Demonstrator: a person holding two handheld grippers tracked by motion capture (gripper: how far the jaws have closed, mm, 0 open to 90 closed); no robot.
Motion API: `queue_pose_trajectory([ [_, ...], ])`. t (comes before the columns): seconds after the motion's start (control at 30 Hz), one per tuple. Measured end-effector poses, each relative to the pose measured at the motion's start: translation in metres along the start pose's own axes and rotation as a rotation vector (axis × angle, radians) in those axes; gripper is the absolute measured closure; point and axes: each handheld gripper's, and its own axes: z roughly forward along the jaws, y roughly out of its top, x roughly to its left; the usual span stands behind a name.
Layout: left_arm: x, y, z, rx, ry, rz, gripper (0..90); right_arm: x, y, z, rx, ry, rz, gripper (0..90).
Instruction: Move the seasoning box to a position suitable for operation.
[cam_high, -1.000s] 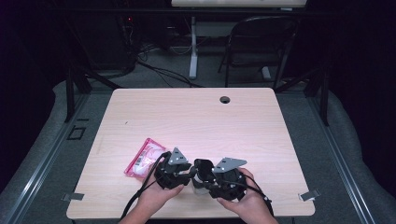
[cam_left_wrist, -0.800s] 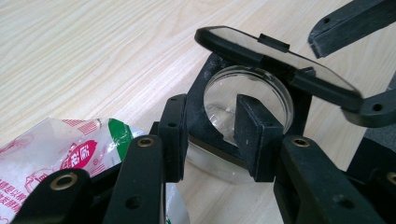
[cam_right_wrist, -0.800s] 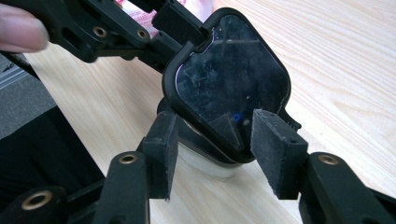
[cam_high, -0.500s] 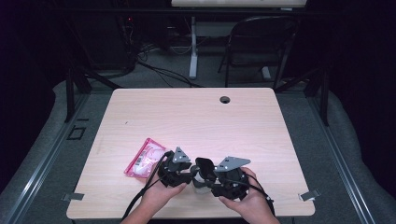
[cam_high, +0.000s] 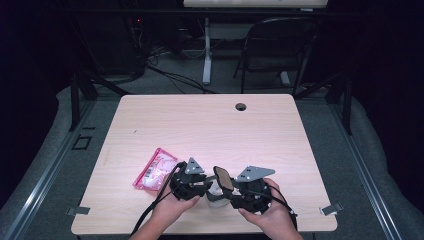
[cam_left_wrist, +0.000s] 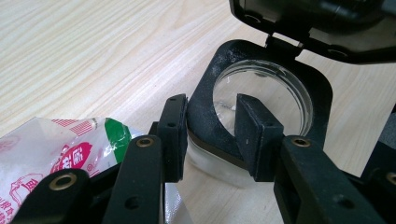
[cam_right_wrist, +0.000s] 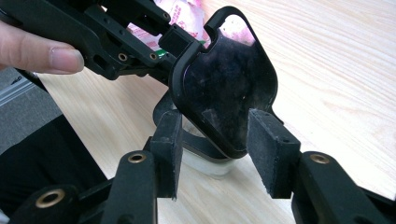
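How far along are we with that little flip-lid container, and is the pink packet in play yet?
Done: the black lid stands flipped up, so the clear container is open. In hand: the left gripper is clamped across the container's black rim, one jaw inside the mouth; the right gripper straddles the lid's lower edge, jaws apart. Left: the pink packet lies on the table beside the left gripper, ungripped.

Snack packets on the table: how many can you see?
1: the pink snack packet lies near the table's front edge, just left of the left gripper. Others may be hidden behind the hands.
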Motion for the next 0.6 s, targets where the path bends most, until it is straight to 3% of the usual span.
queue_pose_trajectory([
  [0.6,0.001,0.000,0.000,-0.003,-0.004,0.000,64.9,-0.013,-0.004,-0.014,-0.023,-0.001,0.048,67.5],
])
